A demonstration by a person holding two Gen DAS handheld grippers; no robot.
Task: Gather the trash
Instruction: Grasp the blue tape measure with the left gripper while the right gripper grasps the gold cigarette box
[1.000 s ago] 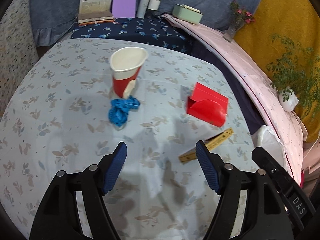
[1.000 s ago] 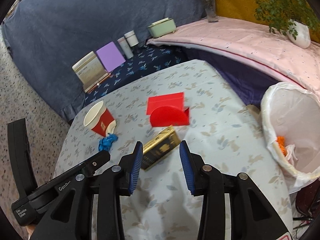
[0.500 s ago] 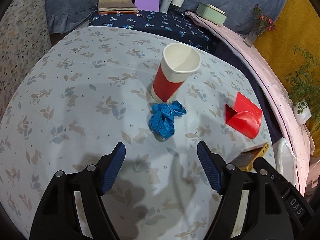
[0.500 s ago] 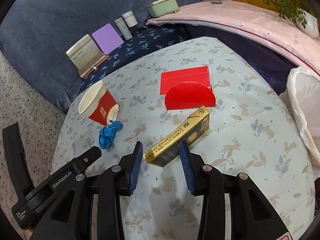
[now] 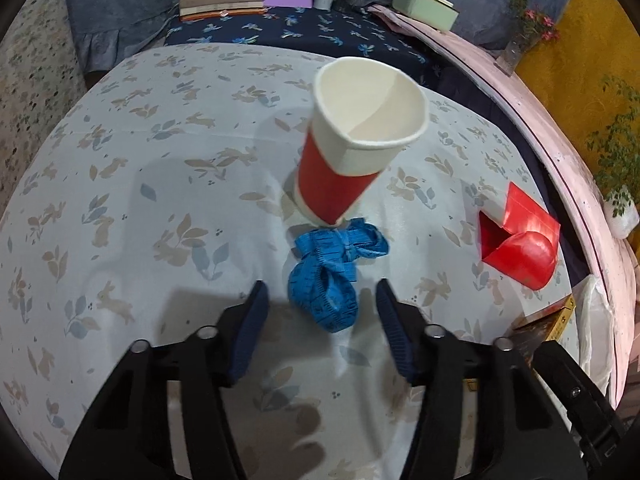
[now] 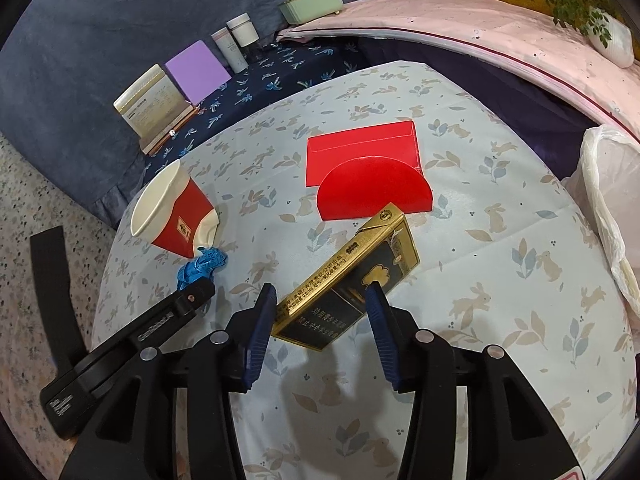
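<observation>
A crumpled blue tape measure (image 5: 328, 276) lies on the floral tablecloth, touching the base of a red and white paper cup (image 5: 352, 148). My left gripper (image 5: 322, 304) is open, its fingers on either side of the tape's near end. My right gripper (image 6: 322, 306) is open around the near end of a gold and black cigarette box (image 6: 348, 276), which lies flat on the cloth. The cup (image 6: 176, 216) and the tape (image 6: 202, 266) also show in the right wrist view, at left. A red folded carton (image 6: 368, 176) lies behind the box.
A bin lined with a white bag (image 6: 608, 200) stands at the table's right edge. Books, a purple pad, two jars and a green box (image 5: 424, 2) sit on the dark bench behind. A potted plant (image 5: 618, 204) stands on the pink ledge at right.
My left gripper has moved forward and left to the blue tape, which now lies between its fingers. My right gripper has closed in on the gold box, whose near end is now between its fingers.
</observation>
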